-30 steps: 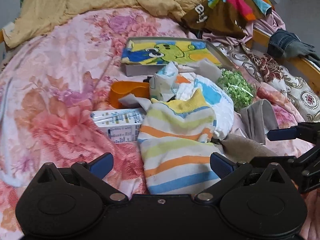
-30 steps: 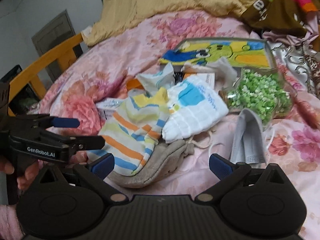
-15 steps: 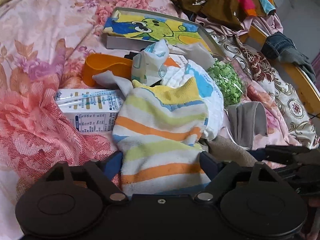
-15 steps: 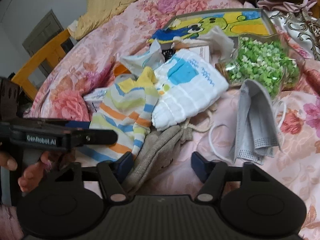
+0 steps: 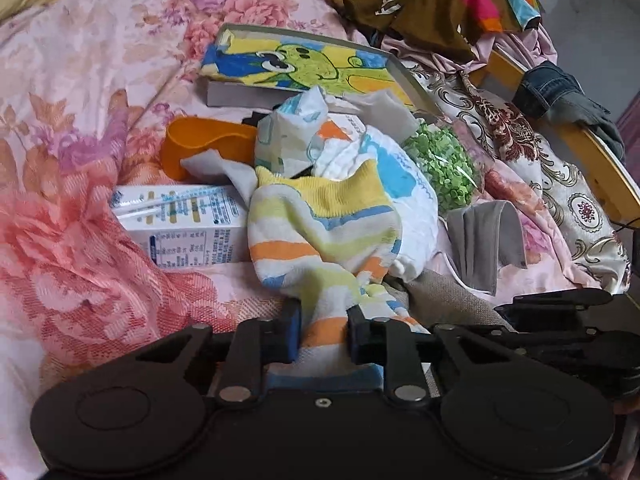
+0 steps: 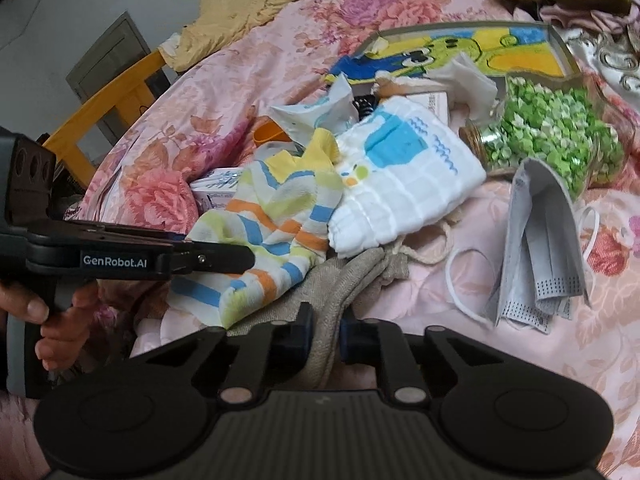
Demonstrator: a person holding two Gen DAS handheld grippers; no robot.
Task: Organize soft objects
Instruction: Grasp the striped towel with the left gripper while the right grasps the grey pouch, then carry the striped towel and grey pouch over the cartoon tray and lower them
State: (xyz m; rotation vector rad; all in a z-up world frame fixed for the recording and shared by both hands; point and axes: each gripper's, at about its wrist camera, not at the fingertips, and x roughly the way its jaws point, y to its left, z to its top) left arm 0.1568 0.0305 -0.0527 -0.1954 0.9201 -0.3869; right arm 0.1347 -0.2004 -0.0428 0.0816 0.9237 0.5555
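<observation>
1. Left wrist view: the left gripper [image 5: 323,334] was spread wide a second ago; now its jaws pinch the striped sock [image 5: 320,236] on the bed [image 5: 80,80].
2. The right gripper [image 6: 323,330] has closed too, and its jaws pinch the tan pouch [image 6: 344,280] beside the sock.
3. A jar [image 6: 548,136] lies on its side, full of green bits.
4. The left gripper's arm reads "GenRobot.AI".
5. A milk box [image 5: 180,224] has print too small to read.

Striped sock [image 5: 320,236] — soft ribbed knit; drawstring pouch [image 6: 340,284] — coarse, matt weave; bedspread [image 5: 80,128] — woven floral cloth with slight sheen.
</observation>
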